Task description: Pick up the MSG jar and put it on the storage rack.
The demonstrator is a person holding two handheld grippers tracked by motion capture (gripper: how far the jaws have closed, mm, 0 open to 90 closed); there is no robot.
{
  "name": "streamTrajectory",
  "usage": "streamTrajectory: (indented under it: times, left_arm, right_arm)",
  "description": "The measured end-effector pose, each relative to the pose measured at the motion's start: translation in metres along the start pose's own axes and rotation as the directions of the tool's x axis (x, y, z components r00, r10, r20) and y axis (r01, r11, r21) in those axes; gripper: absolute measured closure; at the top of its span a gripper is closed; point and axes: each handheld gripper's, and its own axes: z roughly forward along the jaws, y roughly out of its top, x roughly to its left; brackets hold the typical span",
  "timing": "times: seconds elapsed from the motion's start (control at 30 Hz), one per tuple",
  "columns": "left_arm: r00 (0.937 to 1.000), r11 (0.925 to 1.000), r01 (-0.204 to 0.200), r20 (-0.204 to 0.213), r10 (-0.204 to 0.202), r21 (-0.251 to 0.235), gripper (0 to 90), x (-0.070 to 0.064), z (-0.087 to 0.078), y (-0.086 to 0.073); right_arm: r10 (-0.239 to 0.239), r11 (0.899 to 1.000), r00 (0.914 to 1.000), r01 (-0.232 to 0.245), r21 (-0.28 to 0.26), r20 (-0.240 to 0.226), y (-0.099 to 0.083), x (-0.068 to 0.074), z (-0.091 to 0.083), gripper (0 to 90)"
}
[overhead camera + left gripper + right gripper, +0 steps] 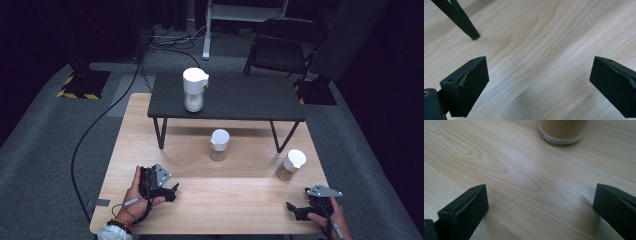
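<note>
- Resting low at the bottom of the high view, the left hand-held gripper (172, 190) and right hand-held gripper (292, 207) lie on the wooden bench (230, 200), both with jaws spread wide and empty.
- Nearest the right one, at lower right, stands a white-lidded jar (291, 165), untouched; its base shows at the top of the right gripper view (562, 131).
- A second jar (219, 144) waits mid-frame, a taller one (194, 89) on the dark shelf (250, 97) above.
- Work appears not yet begun: nothing grasped, every jar to handle.

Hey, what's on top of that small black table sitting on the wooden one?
One white-lidded jar stands upright near the left end of the small black table, holding something pale. The lid hides the jar's opening, and the tabletop covers part of the wooden table beneath.
</note>
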Motion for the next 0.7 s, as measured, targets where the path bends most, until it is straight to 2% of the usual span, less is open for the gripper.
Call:
streamTrajectory:
  times: [0.37,0.47,0.63,0.7]
  left_arm:
    - [0.9980,0.9974,0.040,0.047,-0.043,0.060,2.0,0.012,0.001,-0.005]
    - [0.9964,0.9966,0.058,0.058,-0.062,0.059,1.9,0.014,0.002,-0.007]
    - [0.9862,0.9900,0.126,0.100,-0.132,0.063,1.5,0.025,0.003,-0.013]
    - [0.9797,0.9851,0.158,0.114,-0.165,0.068,1.3,0.029,0.004,-0.015]
  right_arm:
    - [0.000,1.000,1.0000,0.000,0.000,0.000,0.000,0.000,0.000,0.0]
    - [0.000,1.000,1.0000,0.000,0.000,0.000,0.000,0.000,0.000,0.0]
    - [0.000,1.000,1.0000,0.000,0.000,0.000,0.000,0.000,0.000,0.0]
    - [0.000,1.000,1.0000,0.000,0.000,0.000,0.000,0.000,0.000,0.0]
